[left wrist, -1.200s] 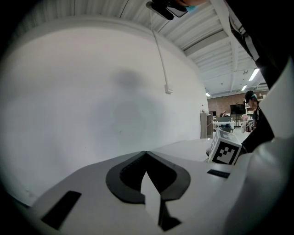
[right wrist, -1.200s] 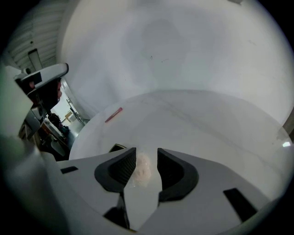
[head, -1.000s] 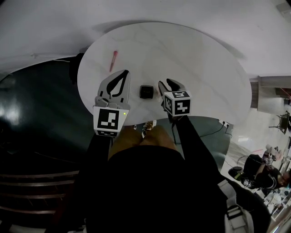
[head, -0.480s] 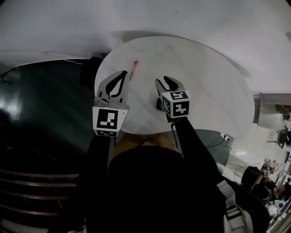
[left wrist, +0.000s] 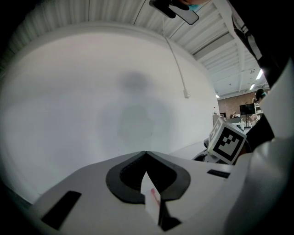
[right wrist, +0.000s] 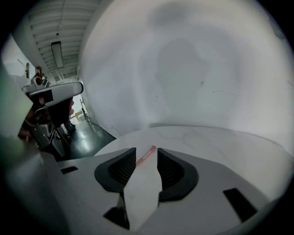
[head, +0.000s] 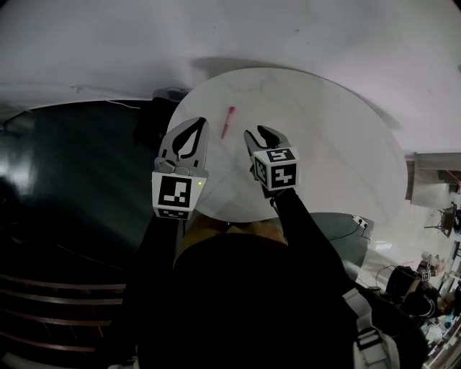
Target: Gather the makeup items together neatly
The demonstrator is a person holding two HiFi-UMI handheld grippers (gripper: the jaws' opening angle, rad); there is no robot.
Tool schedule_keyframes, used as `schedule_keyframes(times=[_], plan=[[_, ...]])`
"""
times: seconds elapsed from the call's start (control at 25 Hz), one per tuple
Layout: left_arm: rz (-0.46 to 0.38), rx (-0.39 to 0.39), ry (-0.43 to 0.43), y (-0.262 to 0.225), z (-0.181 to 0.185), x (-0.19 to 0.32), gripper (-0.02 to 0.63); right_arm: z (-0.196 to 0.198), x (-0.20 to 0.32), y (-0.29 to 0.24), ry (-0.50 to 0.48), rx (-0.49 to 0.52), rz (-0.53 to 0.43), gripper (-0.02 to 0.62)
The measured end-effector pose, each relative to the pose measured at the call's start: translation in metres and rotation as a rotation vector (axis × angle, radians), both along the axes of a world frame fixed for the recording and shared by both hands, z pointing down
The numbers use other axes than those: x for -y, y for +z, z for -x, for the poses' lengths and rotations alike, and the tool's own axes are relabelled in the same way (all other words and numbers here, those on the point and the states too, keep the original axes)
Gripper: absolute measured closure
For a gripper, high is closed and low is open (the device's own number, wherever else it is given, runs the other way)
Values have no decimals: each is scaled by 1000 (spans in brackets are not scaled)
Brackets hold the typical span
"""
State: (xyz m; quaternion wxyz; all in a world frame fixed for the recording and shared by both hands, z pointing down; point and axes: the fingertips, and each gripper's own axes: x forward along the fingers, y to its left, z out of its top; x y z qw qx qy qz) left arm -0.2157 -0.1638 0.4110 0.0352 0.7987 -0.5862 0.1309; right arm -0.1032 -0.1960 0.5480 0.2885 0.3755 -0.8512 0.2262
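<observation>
The left hand-held gripper [head: 202,122] has its jaws closed tip to tip on nothing. The right hand-held gripper [head: 260,134] stands partly open and empty. Between them, at upper centre of the head view, a pink makeup stick [head: 227,121] lies on the round white table [head: 324,144].

Round white veined table [head: 338,144] against pale wall [head: 216,29]; dark glossy floor [head: 57,180] at left; thin cable [left wrist: 176,69] down wall; ribbed ceiling [left wrist: 115,11] overhead.
</observation>
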Motion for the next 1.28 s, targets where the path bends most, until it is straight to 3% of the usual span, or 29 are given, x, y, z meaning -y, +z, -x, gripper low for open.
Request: schedule_keyframes(times=[0.32,0.68,0.96,1.04,1.28], plan=[[19,-20,-9,10,15,0,591,38,13,41,6,-30,84,437],[61,-26,-50,30,41,-2,591,54,31,102,40,-87,212,437],[74,-27,-89,31,62,-7,591,63,35,115,35,-185,233,437],[69,-27,-92,29,63,-13,591,64,29,114,14,-196,215,529],[49,-22,-99,21,65,-31,591,68,10,102,-36,-178,159,532]])
